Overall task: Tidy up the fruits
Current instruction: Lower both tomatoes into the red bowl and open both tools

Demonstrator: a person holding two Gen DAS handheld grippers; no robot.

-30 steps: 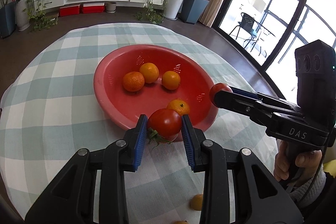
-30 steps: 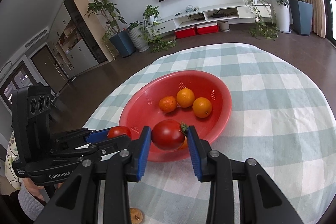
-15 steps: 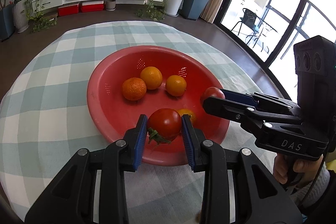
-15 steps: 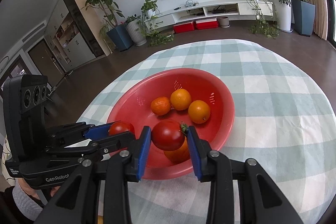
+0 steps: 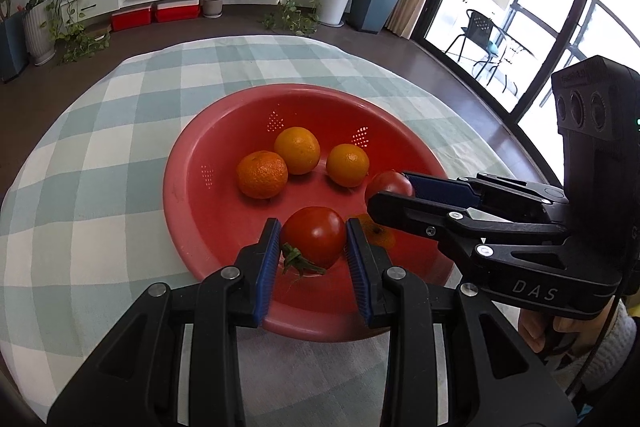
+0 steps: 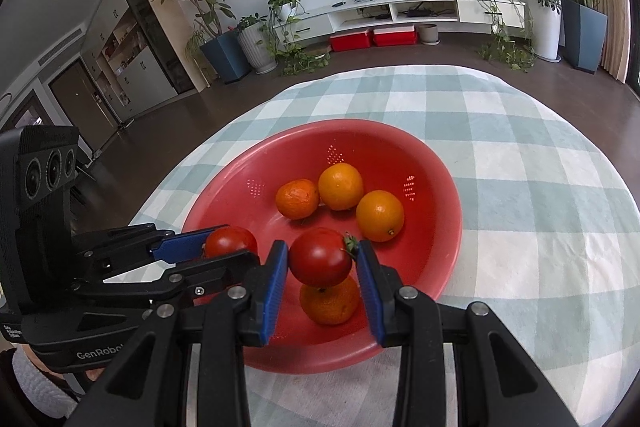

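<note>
There are two round red tomatoes — one in each gripper. Four round orange tangerines sit in one big red plastic bowl — all on one checked cloth.

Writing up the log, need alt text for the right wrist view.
The right gripper holds a red tomato above an orange in a red colander bowl with three more oranges; the left gripper holds another tomato alongside.
</note>
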